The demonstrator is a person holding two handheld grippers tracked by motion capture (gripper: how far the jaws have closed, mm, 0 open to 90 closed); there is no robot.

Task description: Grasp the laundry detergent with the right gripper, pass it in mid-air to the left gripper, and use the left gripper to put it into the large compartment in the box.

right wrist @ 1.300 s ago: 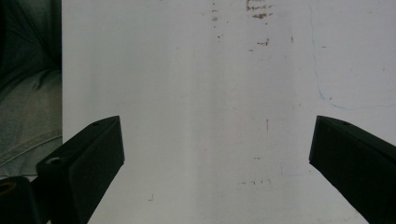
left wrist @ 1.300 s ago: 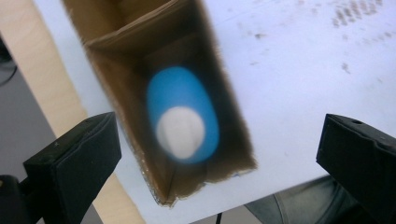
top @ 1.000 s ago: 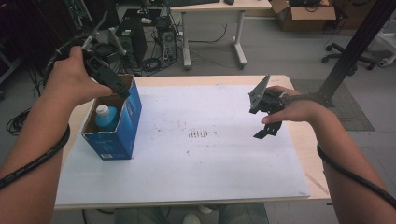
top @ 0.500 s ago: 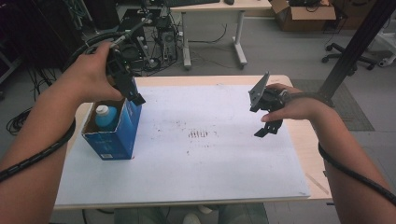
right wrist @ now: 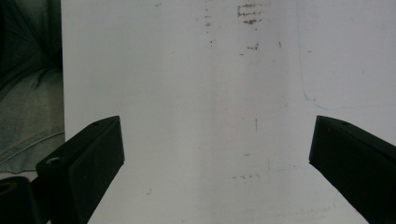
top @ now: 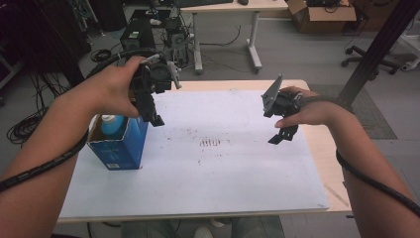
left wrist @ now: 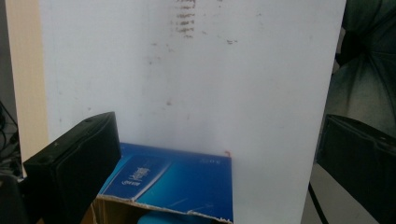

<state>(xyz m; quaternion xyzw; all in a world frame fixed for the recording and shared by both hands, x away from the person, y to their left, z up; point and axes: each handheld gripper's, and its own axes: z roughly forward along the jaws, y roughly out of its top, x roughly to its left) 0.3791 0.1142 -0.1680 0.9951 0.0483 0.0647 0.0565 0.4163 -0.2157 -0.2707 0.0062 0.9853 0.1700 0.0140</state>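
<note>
1. Table (top: 317, 148), wood top w/ white sheet (top: 223, 168) over most of it; faint brown smudge marks near sheet centre. Nothing else on sheet apart from item 2.

2. Blue carton (top: 121, 146), upright at sheet's left edge, top flaps open. Blue printed side faces the left gripper view (left wrist: 187, 179), torn top rim visible there.

3. Bottle (top: 113, 125), pale blue w/ lighter cap, standing inside the carton, top roughly level w/ opening. Not touched by either tool.

4. Left gripper (top: 153, 116), held in the air above carton's far-right corner, tips angled down. Jaws spread wide in its own view, nothing between them; carton mouth sits just below.

5. Right gripper (top: 282, 136), hovering over right part of sheet, well apart from carton. Jaws spread wide, empty; bare sheet under them.

Step in hand (judgement): approach to the bottle in the carton; no grasp yet. Next move likely calls for: left gripper lowered straight into the opening, jaws either side of bottle neck, then closed. Right gripper prob. needed to steady the carton wall so it doesn't lift w/ the bottle.
</note>
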